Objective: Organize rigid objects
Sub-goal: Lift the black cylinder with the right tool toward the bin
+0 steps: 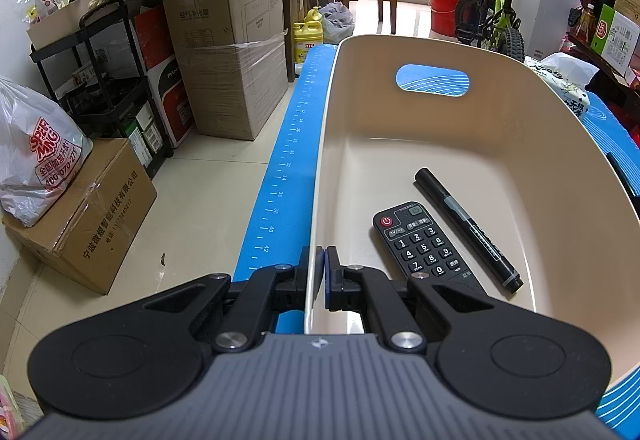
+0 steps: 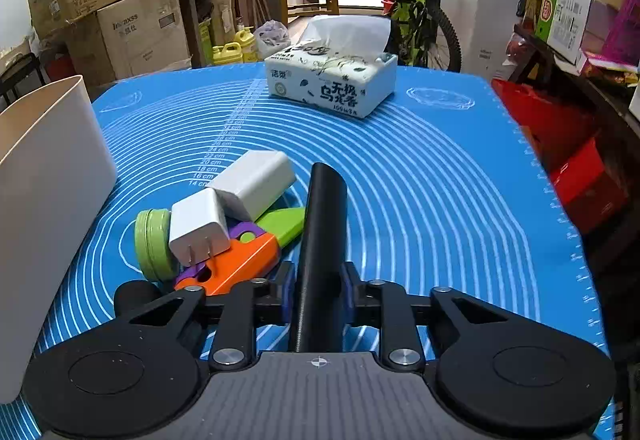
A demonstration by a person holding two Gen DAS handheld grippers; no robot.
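Note:
In the left wrist view a beige bin (image 1: 520, 167) stands on the blue mat (image 1: 288, 167). A black remote (image 1: 424, 246) and a black marker (image 1: 468, 230) lie inside it. My left gripper (image 1: 320, 280) is shut on the bin's near left rim. In the right wrist view my right gripper (image 2: 318, 294) is shut on a black cylinder (image 2: 324, 240), held above the mat (image 2: 440, 179). Left of it lie two white chargers (image 2: 252, 183) (image 2: 198, 232), a green round tin (image 2: 152, 244) and an orange, purple and green toy (image 2: 240, 260). The bin's wall (image 2: 48, 199) stands at far left.
A tissue box (image 2: 332, 79) stands at the mat's far side. Red boxes (image 2: 568, 159) and a cluttered shelf sit to the right. Cardboard boxes (image 1: 224, 39), a black rack (image 1: 100, 79) and a bicycle (image 1: 496, 7) stand on the floor around the table.

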